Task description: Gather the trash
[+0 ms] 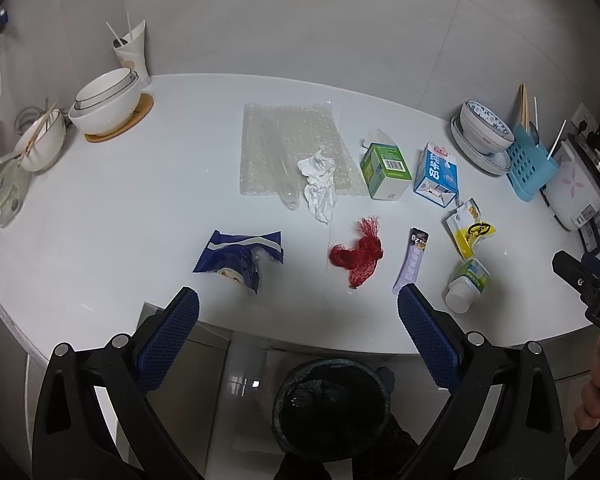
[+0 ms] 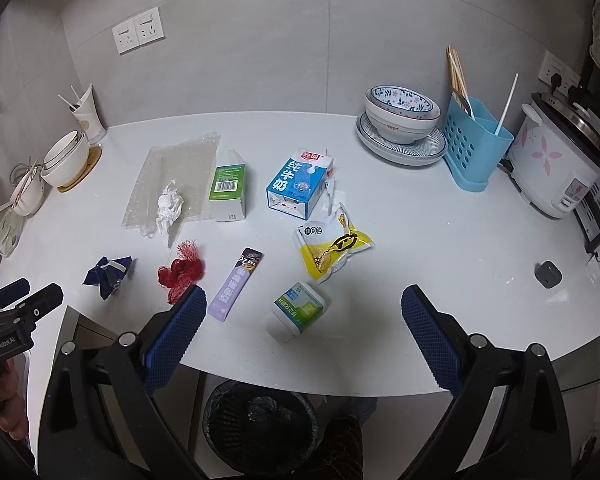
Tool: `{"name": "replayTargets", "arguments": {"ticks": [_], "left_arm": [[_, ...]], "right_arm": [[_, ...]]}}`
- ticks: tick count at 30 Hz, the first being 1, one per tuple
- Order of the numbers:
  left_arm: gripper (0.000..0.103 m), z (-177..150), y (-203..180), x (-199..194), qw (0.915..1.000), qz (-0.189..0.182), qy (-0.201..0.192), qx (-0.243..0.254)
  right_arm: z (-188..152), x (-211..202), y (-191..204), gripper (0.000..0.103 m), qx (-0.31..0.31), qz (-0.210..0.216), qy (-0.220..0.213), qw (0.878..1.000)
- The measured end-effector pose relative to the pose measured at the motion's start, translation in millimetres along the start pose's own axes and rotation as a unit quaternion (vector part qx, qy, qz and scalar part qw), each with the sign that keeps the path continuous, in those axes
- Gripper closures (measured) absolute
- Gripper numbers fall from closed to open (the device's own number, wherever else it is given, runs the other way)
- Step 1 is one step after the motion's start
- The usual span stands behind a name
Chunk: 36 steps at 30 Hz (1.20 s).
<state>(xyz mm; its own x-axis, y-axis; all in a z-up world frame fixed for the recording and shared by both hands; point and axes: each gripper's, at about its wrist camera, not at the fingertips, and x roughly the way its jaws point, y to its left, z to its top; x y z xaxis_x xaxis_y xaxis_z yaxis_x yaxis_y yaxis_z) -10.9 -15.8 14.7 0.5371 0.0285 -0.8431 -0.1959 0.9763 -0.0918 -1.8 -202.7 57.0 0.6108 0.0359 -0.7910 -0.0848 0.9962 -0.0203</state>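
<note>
The trash sits on the white counter (image 1: 100,208), ahead of both your grippers. The blue wrapper (image 1: 238,258) & red net (image 1: 358,256) lie just past your left gripper (image 1: 298,312). The small bottle (image 2: 298,312) lies between your right gripper (image 2: 300,312) fingers, not touching. Both are wide open, holding nothing. The bin (image 1: 332,408) is below the counter edge.
</note>
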Motion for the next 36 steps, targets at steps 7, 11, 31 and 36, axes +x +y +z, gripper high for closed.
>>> {"name": "replayTargets", "arguments": {"ticks": [7,11,31,36], "left_arm": [[0.006,-1,0,0,1.0,-0.004,0.004,0.001],[0.006,-2,0,-1,1.0,-0.004,0.004,0.002],[0.006,0,13,20,0.9996,0.012,0.022,-0.011],[0.006,1,35,57,0.9974,0.021,0.058,-0.039]], "right_arm": [[0,1,0,0.009,0.002,0.001,0.0,1.0],[0,1,-1,0.009,0.004,0.002,0.0,1.0],[2,27,-5,0.009,-0.008,0.004,0.021,1.0],[12,55,-9,0.009,-0.032,0.001,0.045,0.998]]}}
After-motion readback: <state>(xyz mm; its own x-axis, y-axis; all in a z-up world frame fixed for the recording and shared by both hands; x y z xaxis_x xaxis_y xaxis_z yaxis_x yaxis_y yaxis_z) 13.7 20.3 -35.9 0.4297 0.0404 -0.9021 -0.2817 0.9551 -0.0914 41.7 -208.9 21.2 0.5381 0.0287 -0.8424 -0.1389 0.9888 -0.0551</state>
